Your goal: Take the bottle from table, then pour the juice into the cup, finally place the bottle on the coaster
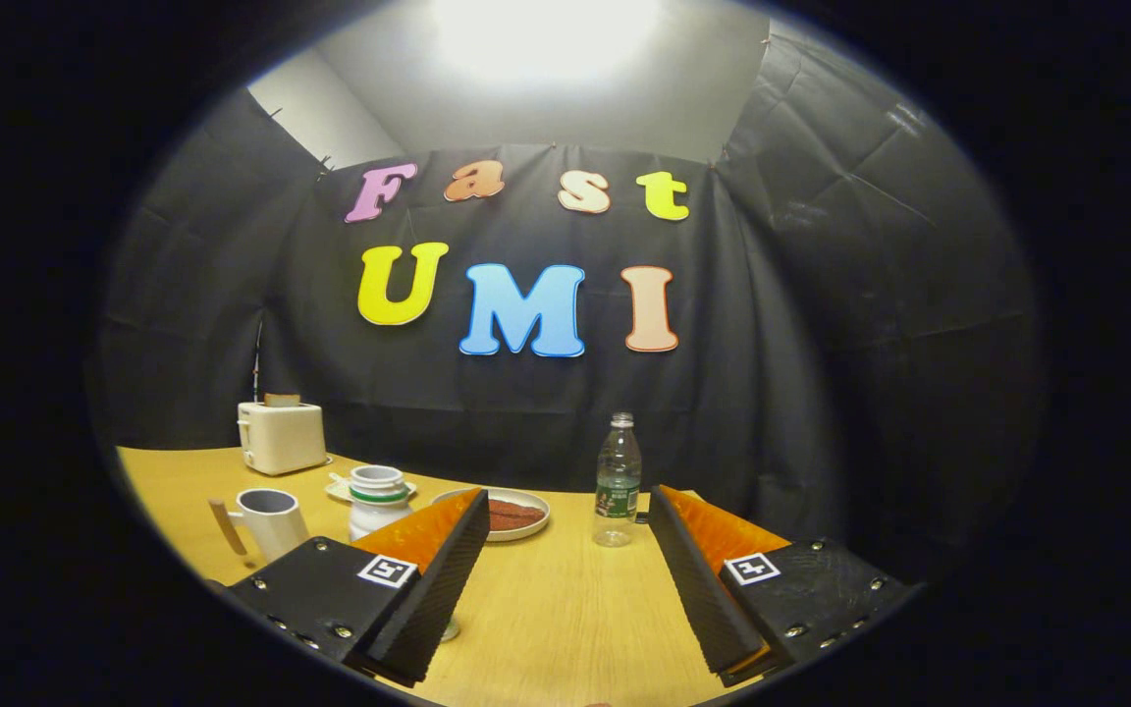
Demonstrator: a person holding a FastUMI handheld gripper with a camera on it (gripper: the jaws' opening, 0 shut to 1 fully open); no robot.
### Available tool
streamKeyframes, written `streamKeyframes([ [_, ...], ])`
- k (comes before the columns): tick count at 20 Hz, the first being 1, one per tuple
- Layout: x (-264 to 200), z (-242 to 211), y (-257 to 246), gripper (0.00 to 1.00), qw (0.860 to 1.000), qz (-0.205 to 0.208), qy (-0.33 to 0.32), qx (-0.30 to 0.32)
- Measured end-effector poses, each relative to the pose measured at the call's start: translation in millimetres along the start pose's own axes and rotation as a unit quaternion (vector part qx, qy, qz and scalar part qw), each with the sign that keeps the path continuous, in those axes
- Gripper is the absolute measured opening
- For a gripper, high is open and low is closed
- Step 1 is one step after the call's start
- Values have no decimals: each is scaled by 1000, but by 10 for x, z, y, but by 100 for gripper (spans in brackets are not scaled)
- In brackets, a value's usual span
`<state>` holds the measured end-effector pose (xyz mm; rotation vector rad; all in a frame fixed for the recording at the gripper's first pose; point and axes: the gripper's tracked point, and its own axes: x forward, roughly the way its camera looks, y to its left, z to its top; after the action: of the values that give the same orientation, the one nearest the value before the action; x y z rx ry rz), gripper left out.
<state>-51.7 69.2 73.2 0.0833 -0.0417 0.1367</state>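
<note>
Tool [565,511] fingers spread wide over the worktop [546,609], gripping nothing. A clear bottle [617,481] stands upright just beyond them, nearer the right finger and apart from both. A plate [516,515] with something reddish lies left of the bottle. A white jar [378,499], a mug [266,520] and a toaster [281,436] sit further left.

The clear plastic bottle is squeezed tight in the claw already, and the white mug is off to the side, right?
Not quite. The gripper view shows the claw open, and the clear plastic bottle stands untouched on the table beyond its fingers. The white mug is indeed off to the side.
</note>
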Motion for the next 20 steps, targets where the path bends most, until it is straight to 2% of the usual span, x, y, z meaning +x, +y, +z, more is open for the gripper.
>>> streamKeyframes([
  [5,-197,37,390,98,999,36,5,-1],
  [12,-244,-233,914,98,996,81,27,23],
  [20,-15,-591,1004,98,996,69,54,24],
])
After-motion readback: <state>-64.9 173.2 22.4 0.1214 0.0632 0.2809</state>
